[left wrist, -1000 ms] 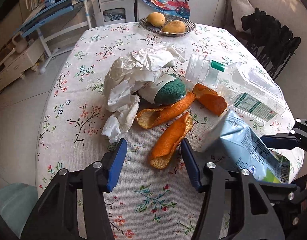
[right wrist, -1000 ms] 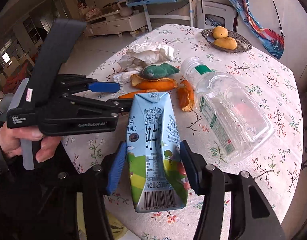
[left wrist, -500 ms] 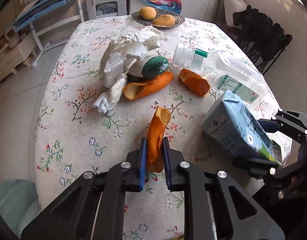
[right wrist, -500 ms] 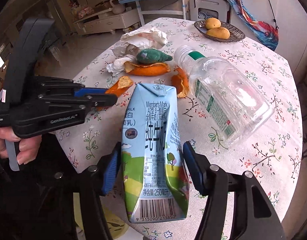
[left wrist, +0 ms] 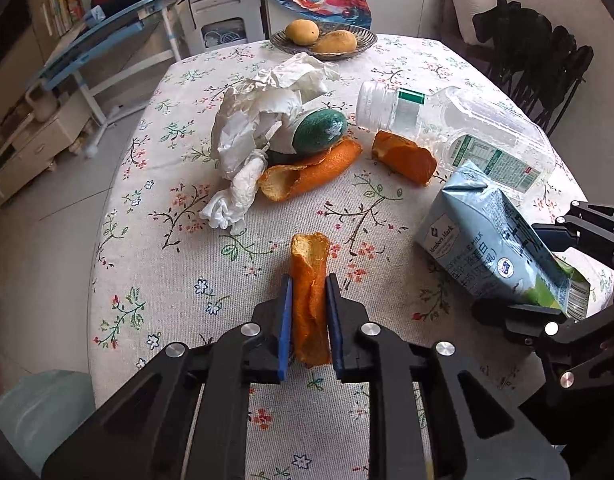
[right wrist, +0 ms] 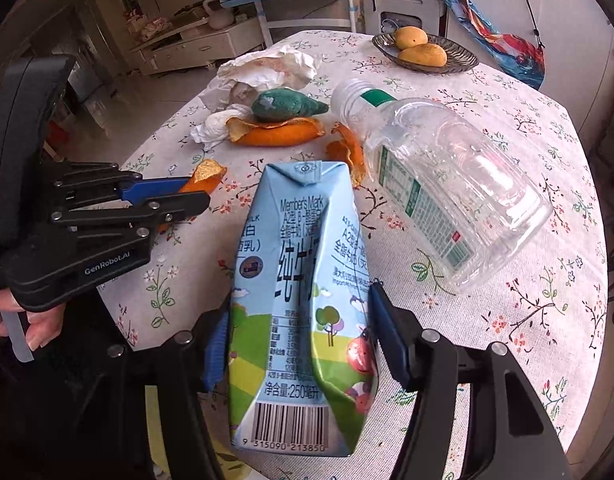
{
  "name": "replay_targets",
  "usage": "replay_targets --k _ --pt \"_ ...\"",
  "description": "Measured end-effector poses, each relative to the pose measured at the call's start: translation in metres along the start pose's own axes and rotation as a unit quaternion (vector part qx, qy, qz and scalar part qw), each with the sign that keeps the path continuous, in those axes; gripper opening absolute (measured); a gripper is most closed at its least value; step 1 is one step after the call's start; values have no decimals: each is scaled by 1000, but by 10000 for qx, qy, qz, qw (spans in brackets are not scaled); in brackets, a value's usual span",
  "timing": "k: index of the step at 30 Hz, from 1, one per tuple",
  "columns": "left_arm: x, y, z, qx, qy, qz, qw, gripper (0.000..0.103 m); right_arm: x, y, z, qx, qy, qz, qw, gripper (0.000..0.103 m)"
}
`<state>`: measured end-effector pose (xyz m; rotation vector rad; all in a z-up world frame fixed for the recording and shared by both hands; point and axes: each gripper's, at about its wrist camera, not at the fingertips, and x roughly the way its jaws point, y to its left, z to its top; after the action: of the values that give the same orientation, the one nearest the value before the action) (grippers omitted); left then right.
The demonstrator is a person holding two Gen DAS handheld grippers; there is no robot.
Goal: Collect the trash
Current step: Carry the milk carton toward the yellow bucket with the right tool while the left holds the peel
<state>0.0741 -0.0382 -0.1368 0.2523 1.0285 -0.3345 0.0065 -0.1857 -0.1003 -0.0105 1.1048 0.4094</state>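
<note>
My left gripper (left wrist: 309,280) is shut on a curled orange peel (left wrist: 310,248), which stands up between its blue pads just above the floral tablecloth (left wrist: 179,280). From the right wrist view the left gripper (right wrist: 191,192) shows at the left with that peel (right wrist: 205,174) poking out of it. My right gripper (right wrist: 297,320) is shut on a dented light-blue milk carton (right wrist: 303,240), held clear of the table. The carton (left wrist: 491,240) also appears at the right in the left wrist view.
On the table lie crumpled white paper (left wrist: 263,112), a green-capped item (left wrist: 319,130), two more orange peels (left wrist: 311,168) (left wrist: 405,156) and a clear plastic bottle (left wrist: 459,128) on its side. A dish of fruit (left wrist: 365,42) sits at the far edge. Chairs stand to the right.
The left jaws were wide around the orange peel; they closed on it and drew it back off the cloth. The right gripper kept the carton almost still.
</note>
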Motion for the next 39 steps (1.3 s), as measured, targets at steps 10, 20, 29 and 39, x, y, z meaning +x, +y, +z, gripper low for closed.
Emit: replay_targets --k 10,20,29,39 --pt "-61 -1 -32 -368 -848 357 9951 14 -33 -5 -11 723 -776 551 9928 60" --pt "-114 -1 -62 -579 -1609 603 9834 14 -77 0 -35 1325 -1996 1036 9653 61" --pt "-136 -4 -82 -645 -1886 593 9781 14 -91 -4 -46 1501 -2371 1024 9543 61" --pt "-152 -8 -104 -734 -2055 581 9742 15 -95 0 -60 1538 -2437 1070 9516 61"
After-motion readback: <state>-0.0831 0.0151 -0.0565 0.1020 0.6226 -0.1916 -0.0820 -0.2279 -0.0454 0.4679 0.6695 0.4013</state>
